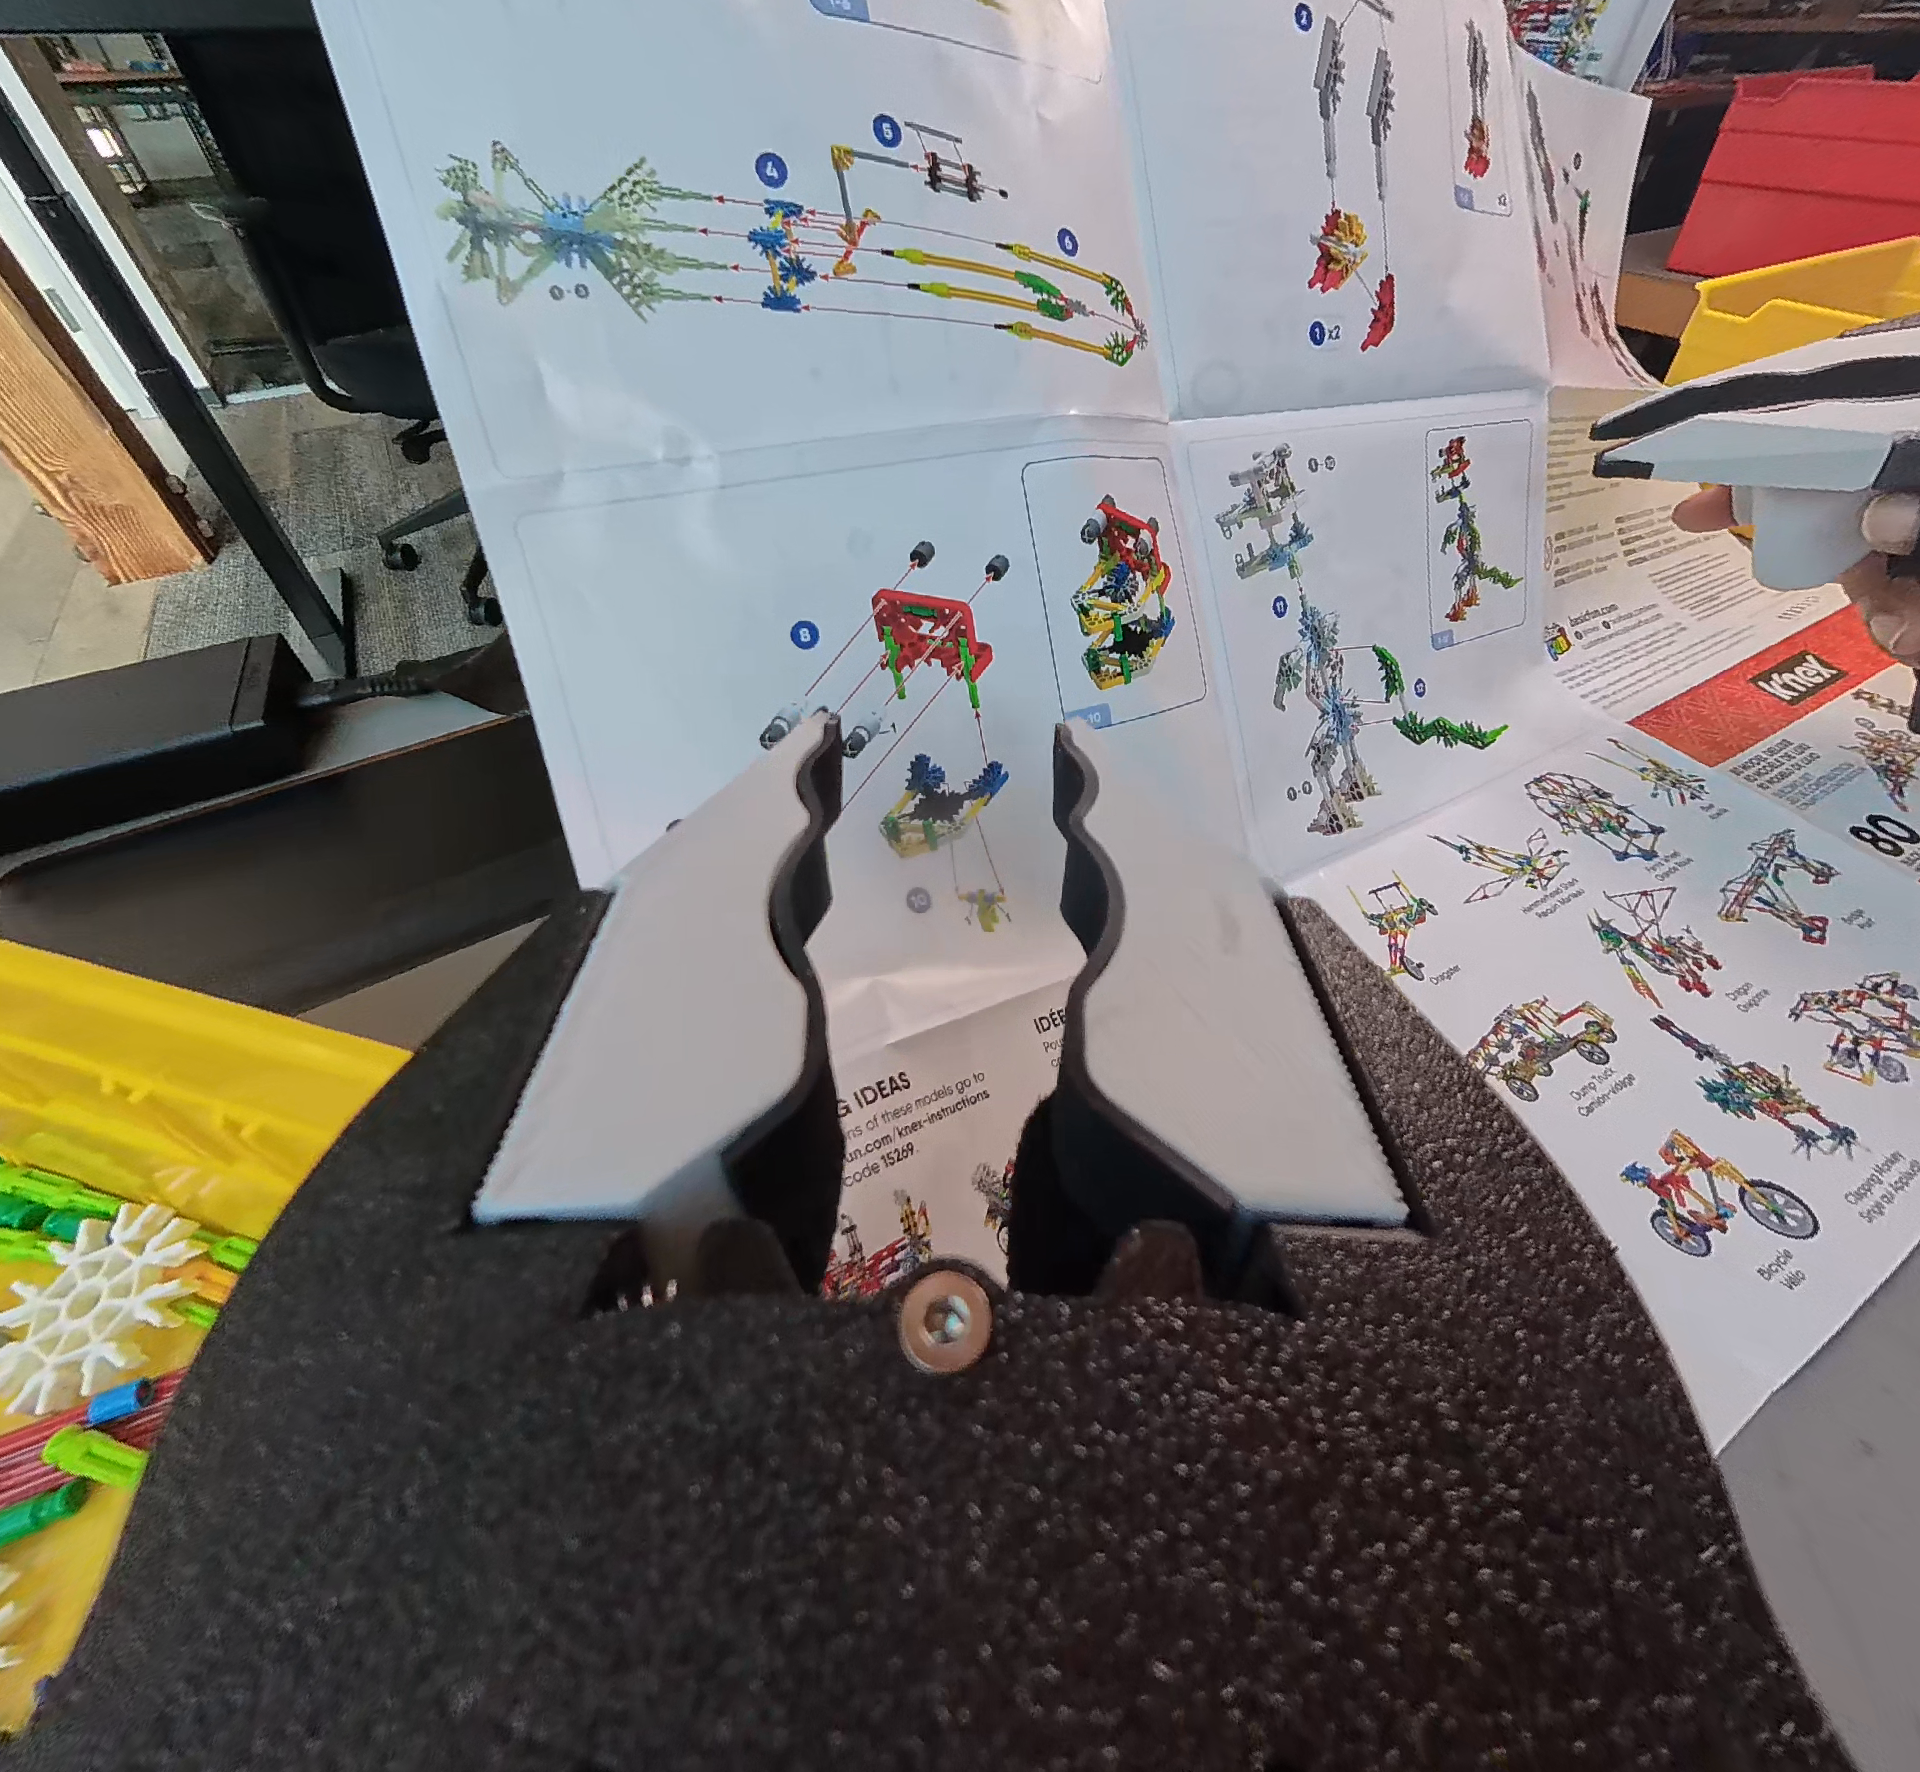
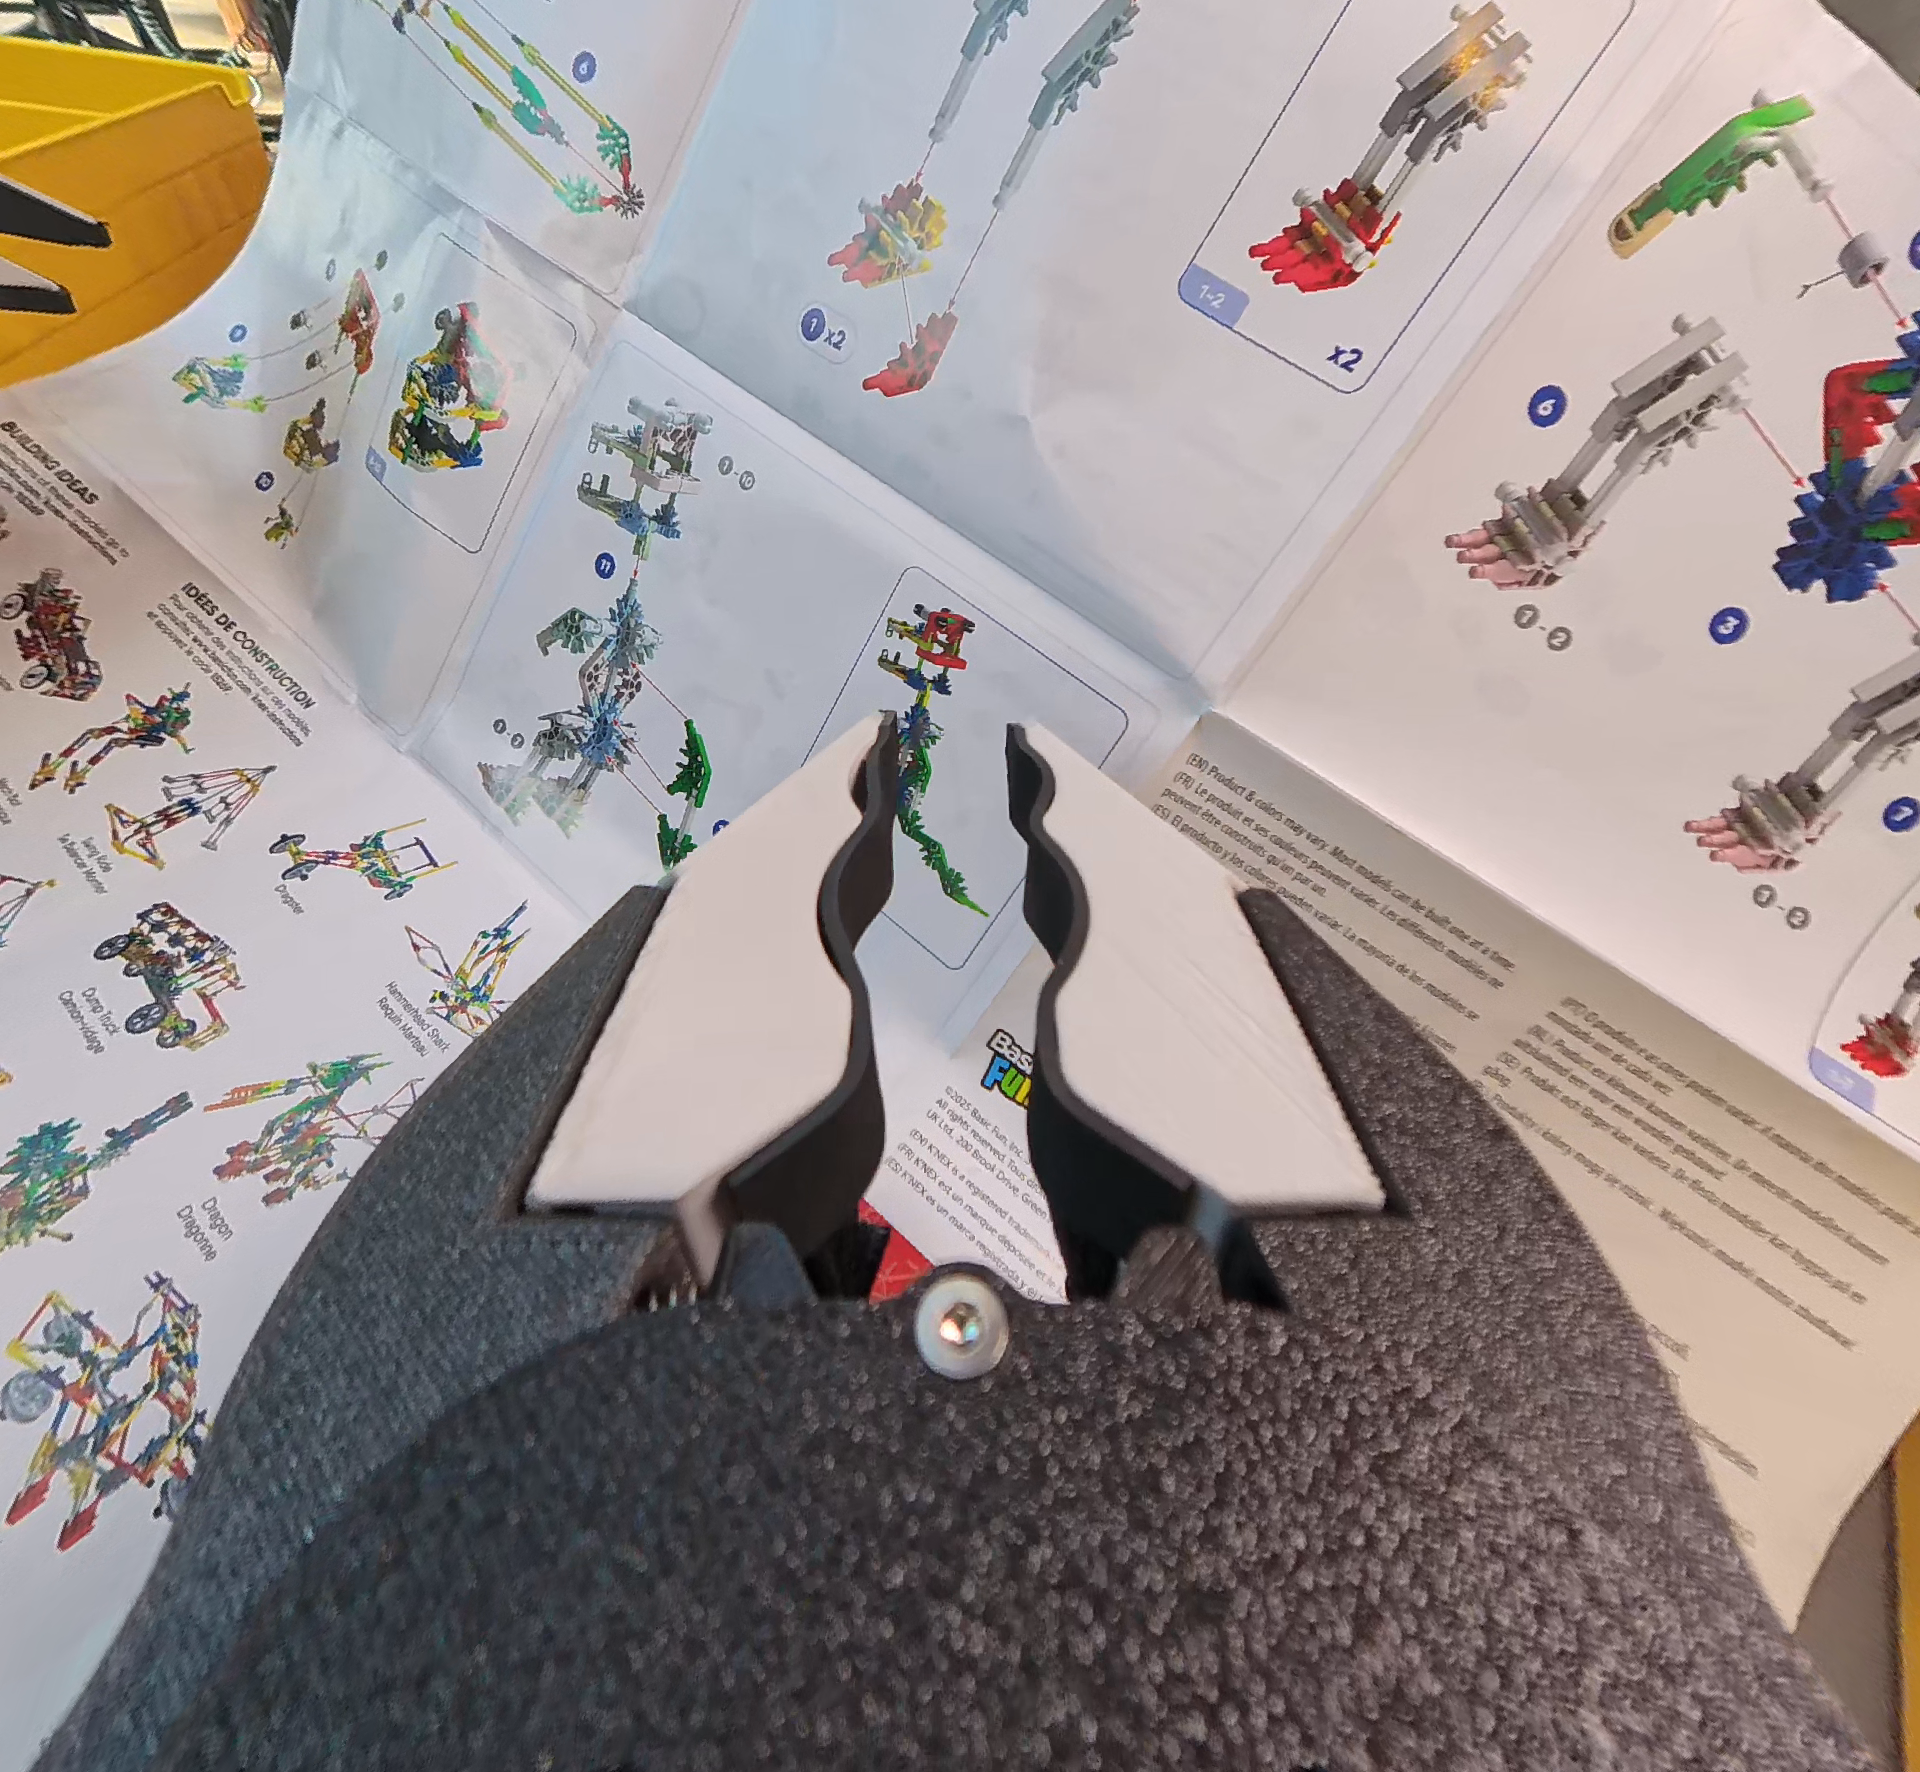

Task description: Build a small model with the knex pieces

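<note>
A large folded white instruction sheet [image 1: 831, 372] with coloured building-toy diagrams stands propped up, its lower part lying flat on the table. My left gripper [image 1: 945, 735] is open and empty, its fingers pointing at the sheet's lower panel. My right gripper [image 2: 945, 730] is open and empty and points at the same sheet [image 2: 1039, 423] from close by. The right gripper also shows in the left wrist view [image 1: 1766, 434] at the far right, held by a hand. The tips of the left gripper show at the left edge of the right wrist view [image 2: 42, 257].
A yellow bin [image 1: 156, 1151] at lower left holds green rods and a white snowflake-shaped connector [image 1: 94, 1296]. Yellow [image 1: 1787, 309] and red [image 1: 1808, 174] bins stand at the far right. Office chairs [image 1: 353, 372] and a dark desk edge [image 1: 260, 839] lie to the left. The tips of one gripper are about 25 cm away from the tips of the other.
</note>
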Tool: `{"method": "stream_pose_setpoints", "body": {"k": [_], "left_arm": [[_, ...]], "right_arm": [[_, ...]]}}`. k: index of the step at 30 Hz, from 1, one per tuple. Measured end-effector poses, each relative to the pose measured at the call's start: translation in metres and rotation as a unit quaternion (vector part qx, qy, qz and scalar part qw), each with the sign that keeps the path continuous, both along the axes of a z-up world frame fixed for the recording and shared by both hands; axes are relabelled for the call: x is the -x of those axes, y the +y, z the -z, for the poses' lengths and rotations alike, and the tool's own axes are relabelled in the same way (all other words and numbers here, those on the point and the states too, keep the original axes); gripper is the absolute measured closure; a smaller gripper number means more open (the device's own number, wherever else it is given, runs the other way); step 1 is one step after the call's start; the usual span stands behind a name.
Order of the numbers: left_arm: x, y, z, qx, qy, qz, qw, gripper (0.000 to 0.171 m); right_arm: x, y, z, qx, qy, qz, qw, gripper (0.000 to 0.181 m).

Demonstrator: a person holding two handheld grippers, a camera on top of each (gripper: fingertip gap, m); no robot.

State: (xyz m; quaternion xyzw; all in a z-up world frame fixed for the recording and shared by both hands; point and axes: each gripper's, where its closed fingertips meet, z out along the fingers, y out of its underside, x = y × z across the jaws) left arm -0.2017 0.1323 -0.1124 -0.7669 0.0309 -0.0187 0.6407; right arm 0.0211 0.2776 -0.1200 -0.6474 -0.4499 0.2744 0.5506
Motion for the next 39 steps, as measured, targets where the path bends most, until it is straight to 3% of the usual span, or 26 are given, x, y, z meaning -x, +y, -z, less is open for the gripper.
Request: {"method": "stream_pose_setpoints", "body": {"k": [14, 27, 39], "left_arm": [[0.001, 0.0, 0.002, 0.004, -0.007, 0.0, 1.0, 0.131], [-0.007, -0.002, -0.009, 0.019, 0.01, 0.016, 1.0, 0.132], [0.044, -0.018, -0.037, 0.026, 0.001, -0.03, 0.999, 0.132]], "right_arm": [[0.006, -0.007, 0.004, 0.002, -0.004, -0.017, 1.0, 0.161], [0.024, -0.037, 0.009, -0.022, -0.032, -0.099, 0.994, 0.16], [0.025, -0.04, 0.014, -0.015, -0.041, -0.112, 0.993, 0.16]]}}
